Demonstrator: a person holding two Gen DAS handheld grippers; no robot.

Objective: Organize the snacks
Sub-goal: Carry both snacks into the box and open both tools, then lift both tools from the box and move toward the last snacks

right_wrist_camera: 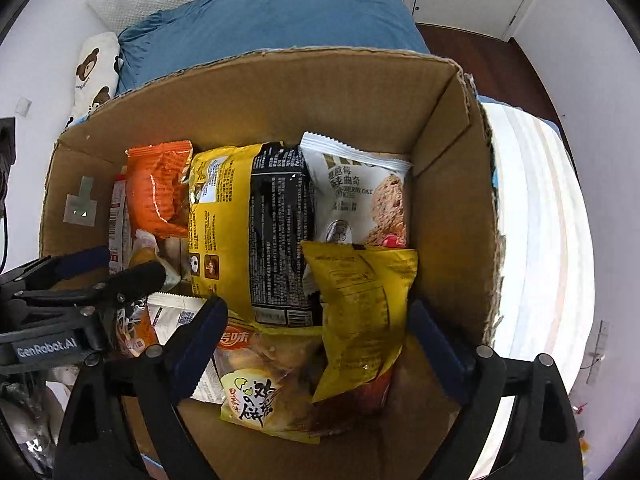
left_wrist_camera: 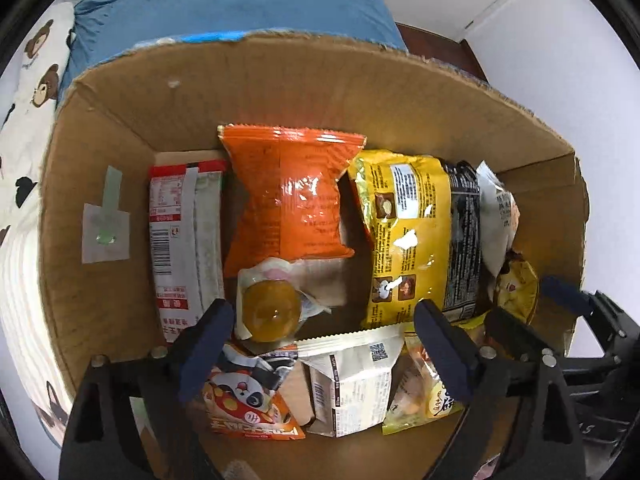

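Behind, a blue pillow (right_wrist_camera: 272, 20) is seen. Light, crinkly, slippery snack packets (left_wrist_camera: 288, 196) lie in the cardboard box (right_wrist_camera: 452, 208); sealed edges are judged best gripped. Left gripper (left_wrist_camera: 324, 344) and right gripper (right_wrist_camera: 320, 344) are spread, empty.

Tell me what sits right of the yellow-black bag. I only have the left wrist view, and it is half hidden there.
Observer: A white cookie bag with an oat cookie pictured on it, beside the box wall.
Operator: Anything in front of it?
Observer: A crumpled yellow bag covers its lower edge.
Operator: And the right gripper?
Observer: The right gripper is open above that yellow bag, gripping nothing.
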